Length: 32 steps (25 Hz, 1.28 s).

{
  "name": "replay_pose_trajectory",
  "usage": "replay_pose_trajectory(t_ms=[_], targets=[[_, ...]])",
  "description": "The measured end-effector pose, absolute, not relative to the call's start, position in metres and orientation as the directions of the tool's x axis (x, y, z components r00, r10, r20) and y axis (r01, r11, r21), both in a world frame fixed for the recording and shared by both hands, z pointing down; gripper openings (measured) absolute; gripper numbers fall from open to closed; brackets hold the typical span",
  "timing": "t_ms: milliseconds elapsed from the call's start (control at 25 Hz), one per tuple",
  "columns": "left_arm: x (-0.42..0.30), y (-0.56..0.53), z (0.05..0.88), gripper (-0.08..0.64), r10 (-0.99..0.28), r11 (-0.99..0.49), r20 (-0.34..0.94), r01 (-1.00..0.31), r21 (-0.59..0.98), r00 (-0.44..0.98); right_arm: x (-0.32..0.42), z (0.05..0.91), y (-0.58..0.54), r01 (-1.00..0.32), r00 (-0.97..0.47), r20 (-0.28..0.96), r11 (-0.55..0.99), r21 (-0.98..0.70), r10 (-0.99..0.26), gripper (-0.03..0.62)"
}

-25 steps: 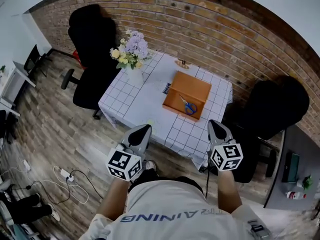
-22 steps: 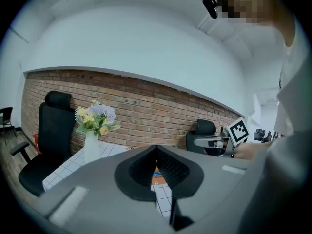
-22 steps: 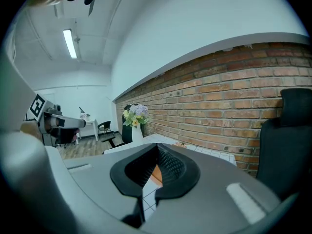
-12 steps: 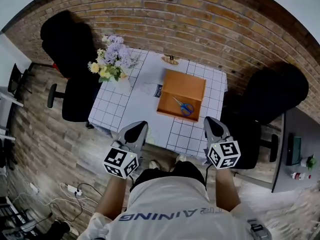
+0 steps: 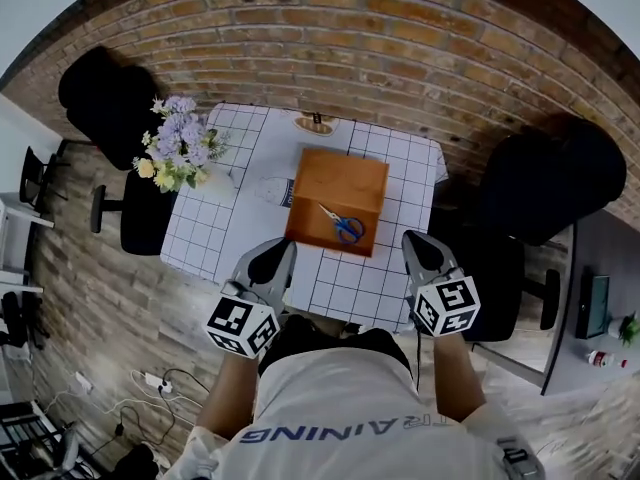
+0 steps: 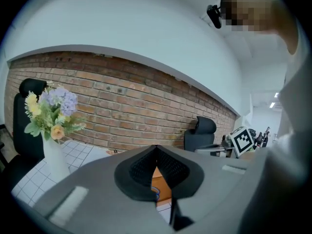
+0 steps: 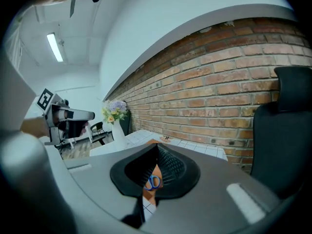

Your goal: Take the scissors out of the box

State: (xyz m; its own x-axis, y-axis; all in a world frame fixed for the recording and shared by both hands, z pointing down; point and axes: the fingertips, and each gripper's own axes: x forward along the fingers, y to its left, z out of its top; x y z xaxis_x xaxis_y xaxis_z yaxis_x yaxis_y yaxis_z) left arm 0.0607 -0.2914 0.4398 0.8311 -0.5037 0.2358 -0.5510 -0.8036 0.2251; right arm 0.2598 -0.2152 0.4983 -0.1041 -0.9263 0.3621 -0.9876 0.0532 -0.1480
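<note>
Head view looks steeply down on a table with a white grid-patterned cloth, on which an orange-brown open box stands. The scissors, with blue handles, lie inside the box on its floor, toward the near wall. The left gripper hangs over the table edge just short of the box's near-left corner, apart from it. The right gripper hangs off the box's near-right corner, also clear of it. Each gripper view shows its two jaws closed tip to tip with nothing between them; through the slit under the right gripper's tips the blue handles show. A white vase of purple and yellow flowers stands well left of the box. A small round dish sits just beyond the box's far wall. Black office chairs stand far left and far right of the box, before a brick wall.
</note>
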Motion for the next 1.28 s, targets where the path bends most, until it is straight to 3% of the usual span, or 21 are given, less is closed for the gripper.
replay_pose_trajectory(t_ms=[280,680,1000,1280], targets=[[0.087,-0.302,0.459,0.002,-0.446,-0.821,0.264,-0.509,0.260,0.855,0.271,0.518,-0.222,-0.988,-0.107,0.426,0.047,-0.150,-0.898,0.014],[0.068,-0.345,0.476,0.002,-0.381,-0.845,0.291,-0.458,0.274,0.877,0.225,0.558,-0.270,-0.984,-0.176,0.582,0.120,-0.134,-0.794,0.033],[0.043,-0.366,0.498,0.002,-0.370,-0.831,0.320,-0.465,0.307,0.872,0.187,0.630,-0.289,-0.951,-0.232,0.834,0.296,-0.087,-0.500,0.165],[0.020,-0.376,0.517,0.002,-0.404,-0.789,0.348,-0.515,0.335,0.846,0.175,0.691,-0.299,-0.931,-0.186,0.936,0.359,-0.070,-0.298,0.166]])
